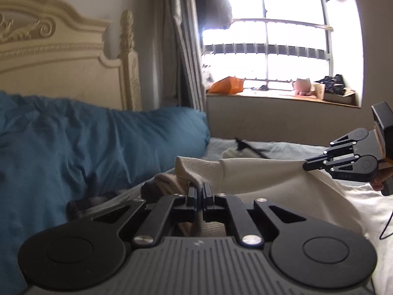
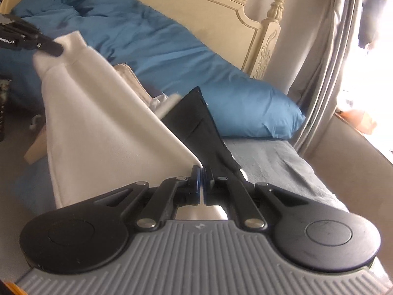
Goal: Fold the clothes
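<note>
The left gripper and right gripper are each pinching, jaws fully closed, an end of the white garment, stretching it above the bed near the blue pillow. The left gripper is bearing "Robot.AI" (partly cut off). No containers are holding anything legible.

White lettering reading "Robot.AI" is seen on the black side plate of the left tongs, at the left edge of the right wrist view; the start of the word is cut off by the picture's edge, so a longer name cannot be ruled out. A small pale logo mark is embossed on the grey ribbed body behind the right tongs, and a like mark is found on the grey ribbed body in the left wrist view; neither can be read as letters. Faint raised marks on the side of the right tongs in the left wrist view are too blurred to be read.
</note>
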`<state>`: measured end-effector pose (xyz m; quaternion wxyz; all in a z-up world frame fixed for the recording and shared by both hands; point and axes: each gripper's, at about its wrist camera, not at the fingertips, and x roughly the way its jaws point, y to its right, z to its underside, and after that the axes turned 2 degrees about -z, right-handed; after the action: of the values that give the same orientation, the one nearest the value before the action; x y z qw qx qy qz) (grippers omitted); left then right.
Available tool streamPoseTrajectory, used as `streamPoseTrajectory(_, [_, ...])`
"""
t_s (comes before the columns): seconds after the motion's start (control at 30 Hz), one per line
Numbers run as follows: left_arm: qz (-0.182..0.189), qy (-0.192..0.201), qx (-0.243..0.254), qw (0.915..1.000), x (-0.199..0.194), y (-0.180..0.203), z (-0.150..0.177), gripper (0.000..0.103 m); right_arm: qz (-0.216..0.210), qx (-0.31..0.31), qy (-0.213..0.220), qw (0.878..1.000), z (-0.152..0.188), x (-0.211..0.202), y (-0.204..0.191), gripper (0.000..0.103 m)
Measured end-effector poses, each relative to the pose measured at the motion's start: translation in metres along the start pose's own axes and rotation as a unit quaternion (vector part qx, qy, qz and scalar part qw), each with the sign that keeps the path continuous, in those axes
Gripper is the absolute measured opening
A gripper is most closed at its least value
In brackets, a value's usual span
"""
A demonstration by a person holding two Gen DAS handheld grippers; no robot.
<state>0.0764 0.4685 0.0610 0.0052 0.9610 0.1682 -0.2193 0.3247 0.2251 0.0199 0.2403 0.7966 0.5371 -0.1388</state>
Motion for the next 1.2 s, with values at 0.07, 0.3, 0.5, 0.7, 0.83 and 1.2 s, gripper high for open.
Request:
streamPoseTrajectory(0.07, [-0.011,-0.025,-0.013,0.9995,0.010,-0.006,0.006,0.005,0.000,0.011,-0.002,1.000,0.002,0.016,0.000,0.001])
streamPoseTrajectory(0.3, [-0.023,-0.070,-0.100,0.9922,0.026,-0.037,0.016,0.015,-0.047,0.293,0.053,0.953,0.010,0.023,0.069,0.032])
streamPoseTrajectory(0.5, [-0.055,-0.031,-0.197,0.9783,0.008,-0.059,0.013,0.046,0.025,0.455,0.111,0.883,0.038,-0.042,0.153,0.044])
streamPoseTrajectory(0.7, [-0.025,0.002,-0.088,0.9958,-0.020,0.013,0.001,0.052,0.106,0.497,0.064,0.859,0.103,-0.154,0.182,0.043])
streamPoseTrajectory(0.83, [0.057,-0.037,0.002,0.9977,-0.015,0.098,0.003,0.058,0.131,0.530,0.057,0.836,0.166,-0.239,0.157,0.039])
streamPoseTrajectory(1.2, [0.210,-0.222,0.067,0.9498,0.036,0.320,0.049,0.058,0.281,0.557,-0.037,0.781,0.323,-0.434,0.043,0.037])
